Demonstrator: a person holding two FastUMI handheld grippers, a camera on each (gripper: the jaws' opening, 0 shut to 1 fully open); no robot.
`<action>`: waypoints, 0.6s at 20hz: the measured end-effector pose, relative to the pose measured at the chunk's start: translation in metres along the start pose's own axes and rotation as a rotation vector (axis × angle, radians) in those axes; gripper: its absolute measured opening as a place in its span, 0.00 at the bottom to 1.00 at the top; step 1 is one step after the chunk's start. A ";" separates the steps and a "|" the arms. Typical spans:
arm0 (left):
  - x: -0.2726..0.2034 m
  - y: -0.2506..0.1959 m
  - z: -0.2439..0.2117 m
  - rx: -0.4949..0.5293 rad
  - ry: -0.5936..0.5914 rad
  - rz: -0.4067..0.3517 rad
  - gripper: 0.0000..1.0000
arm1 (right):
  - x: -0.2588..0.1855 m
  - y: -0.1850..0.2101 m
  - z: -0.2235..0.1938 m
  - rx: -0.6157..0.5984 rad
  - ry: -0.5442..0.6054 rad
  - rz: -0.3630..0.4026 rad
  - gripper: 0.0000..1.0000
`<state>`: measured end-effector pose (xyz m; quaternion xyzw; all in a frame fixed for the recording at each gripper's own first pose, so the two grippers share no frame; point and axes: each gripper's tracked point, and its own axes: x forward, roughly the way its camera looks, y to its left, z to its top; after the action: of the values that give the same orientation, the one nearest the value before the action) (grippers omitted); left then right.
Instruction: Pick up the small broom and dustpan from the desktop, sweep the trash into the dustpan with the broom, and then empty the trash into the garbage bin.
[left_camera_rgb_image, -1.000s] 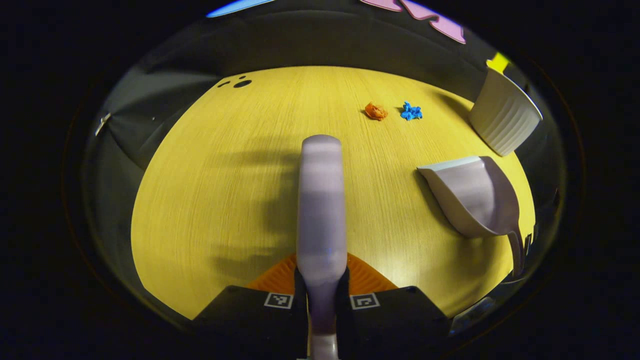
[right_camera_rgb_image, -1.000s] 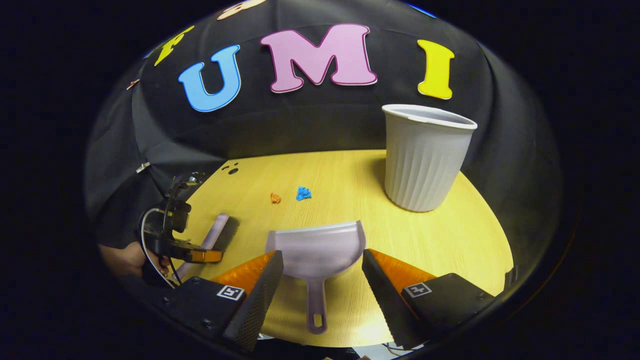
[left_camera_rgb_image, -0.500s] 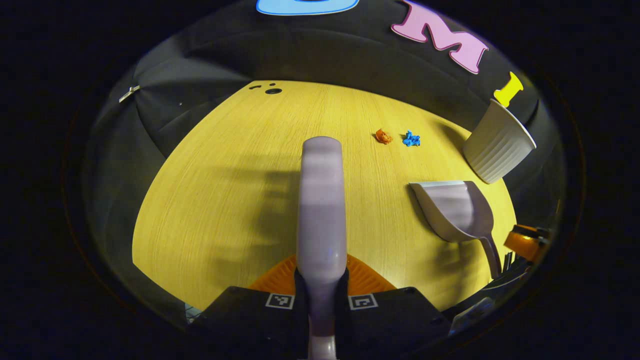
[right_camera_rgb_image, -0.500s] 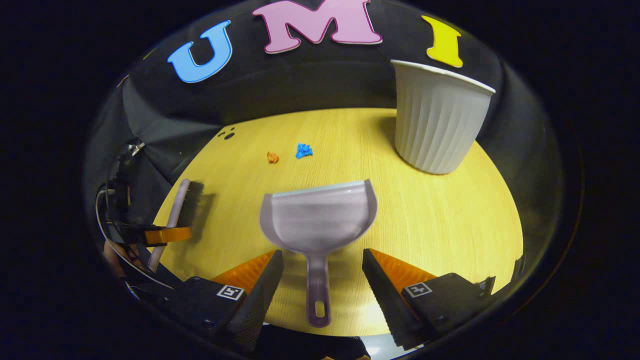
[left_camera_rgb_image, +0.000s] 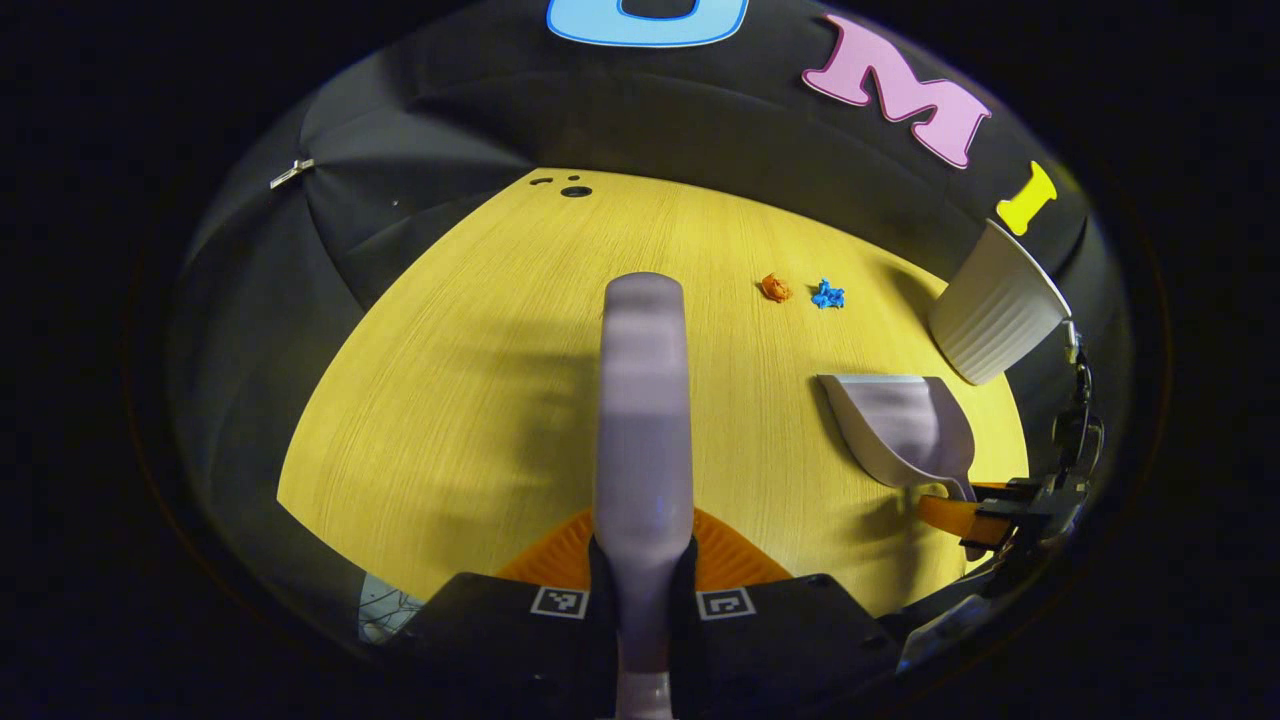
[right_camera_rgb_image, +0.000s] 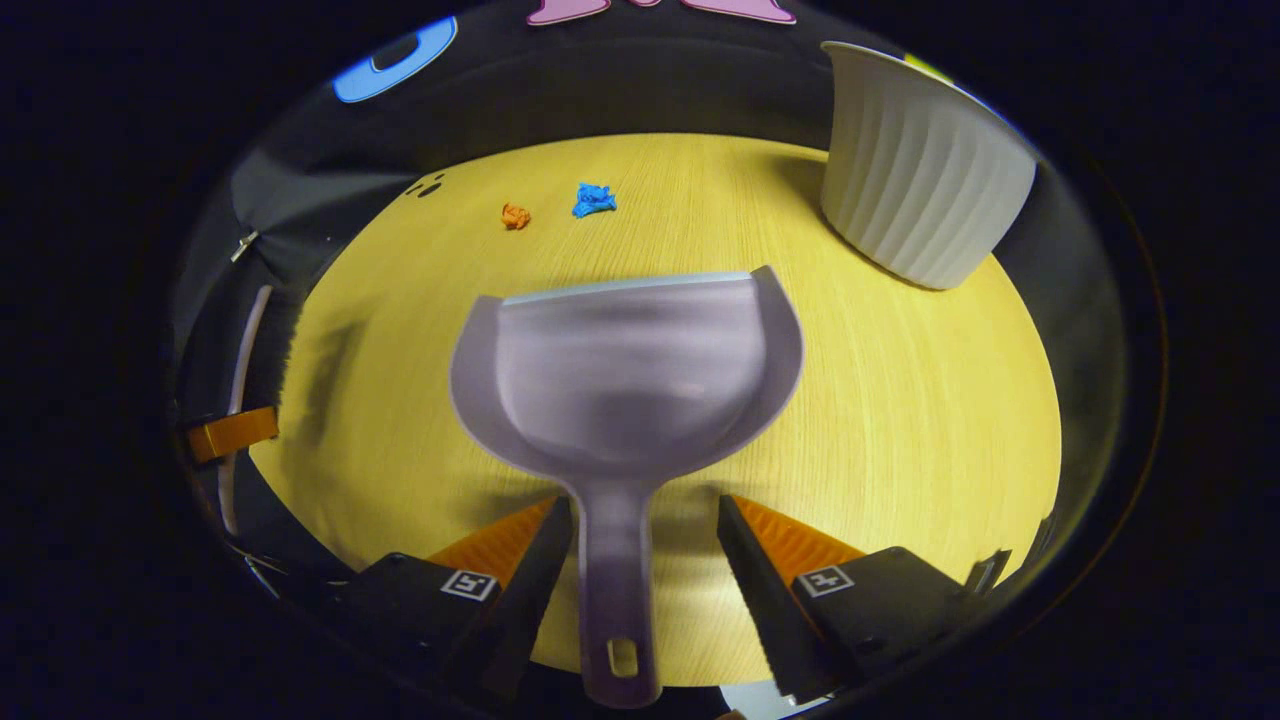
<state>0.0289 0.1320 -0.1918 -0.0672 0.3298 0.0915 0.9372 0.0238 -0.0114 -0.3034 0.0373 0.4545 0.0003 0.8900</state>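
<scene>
My left gripper (left_camera_rgb_image: 641, 572) is shut on the lilac broom (left_camera_rgb_image: 642, 400), whose back runs straight ahead of it above the yellow table (left_camera_rgb_image: 450, 400). The lilac dustpan (right_camera_rgb_image: 625, 380) lies flat on the table, mouth away from me. Its handle (right_camera_rgb_image: 612, 590) lies between the fingers of my open right gripper (right_camera_rgb_image: 645, 570), nearer the left finger. An orange paper scrap (right_camera_rgb_image: 515, 215) and a blue one (right_camera_rgb_image: 593, 200) sit side by side beyond the dustpan. In the left gripper view the dustpan (left_camera_rgb_image: 900, 430) is at the right with the right gripper (left_camera_rgb_image: 1000, 515) behind it.
A white ribbed bin (right_camera_rgb_image: 920, 190) stands at the table's far right, just beyond the dustpan; it is also in the left gripper view (left_camera_rgb_image: 995, 320). Small dark holes (left_camera_rgb_image: 575, 190) mark the table's far edge. The broom (right_camera_rgb_image: 250, 340) hangs at the table's left edge.
My right gripper has moved forward and down over the dustpan, so the handle now lies between its fingers. The left gripper, still holding the broom, has drawn back and tilted up.
</scene>
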 end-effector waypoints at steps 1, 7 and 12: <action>0.002 0.000 0.002 0.004 0.001 0.004 0.25 | 0.004 -0.002 0.000 -0.001 0.009 -0.005 0.84; 0.021 -0.009 0.020 0.051 0.023 0.007 0.25 | 0.014 -0.002 0.005 -0.034 0.039 0.000 0.46; 0.055 -0.023 0.051 0.179 0.063 -0.032 0.25 | 0.014 0.000 0.003 -0.046 0.081 0.093 0.34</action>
<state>0.1069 0.1258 -0.1855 0.0086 0.3647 0.0444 0.9300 0.0347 -0.0111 -0.3125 0.0379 0.4878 0.0536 0.8705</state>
